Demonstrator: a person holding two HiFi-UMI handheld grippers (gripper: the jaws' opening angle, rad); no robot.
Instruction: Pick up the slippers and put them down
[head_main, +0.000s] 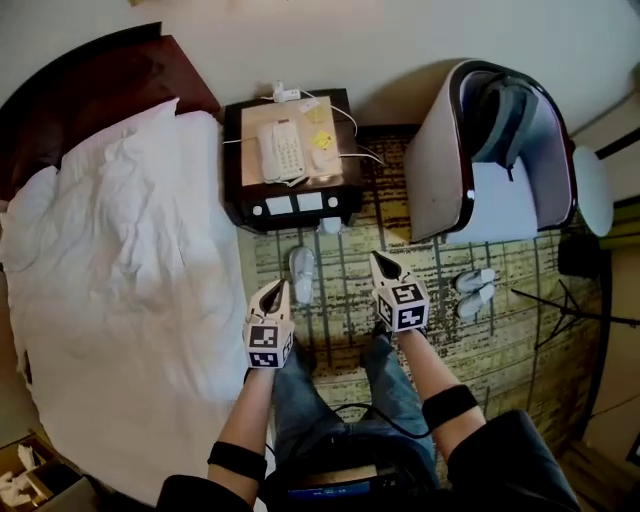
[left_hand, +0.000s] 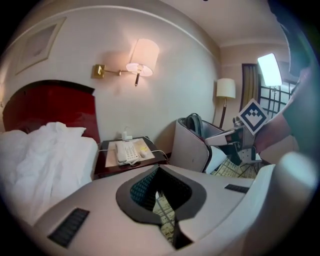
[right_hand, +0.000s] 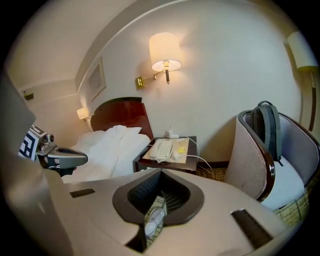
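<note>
**Slippers (head_main: 478, 281) on the carpet, both grippers closed and empty**

The patterned carpet (head_main: 335, 312) covers the floor between the furniture. The bed (head_main: 130, 270) fills the left of the head view, its white duvet rumpled and a dark red headboard (head_main: 110, 75) at its far end. At the right stands a curved armchair (head_main: 440, 170) with a grey backpack (head_main: 500, 115) upright on its seat. Between bed and armchair, against the wall, is a dark nightstand (head_main: 236, 160).

The person holds both grippers up above the carpet, side by side but apart, both aimed toward the nightstand. The left gripper (head_main: 280, 292) has its jaws together. Only a thin slit remains, bare carpet shows through it, and nothing is gripped. The right gripper (head_main: 380, 262) also has its jaws brought together on nothing. Through its slit the lone slipper (head_main: 301, 273) shows on the floor below.

That lone slipper lies on the carpet just in front of the nightstand. In the head view it sits between the two grippers, nearer the left one. The pair of slippers (head_main: 472, 299) lies side by side on the carpet near the foot of the armchair, well apart from the lone one. A white telephone (head_main: 280, 150) rests on the nightstand top.
</note>
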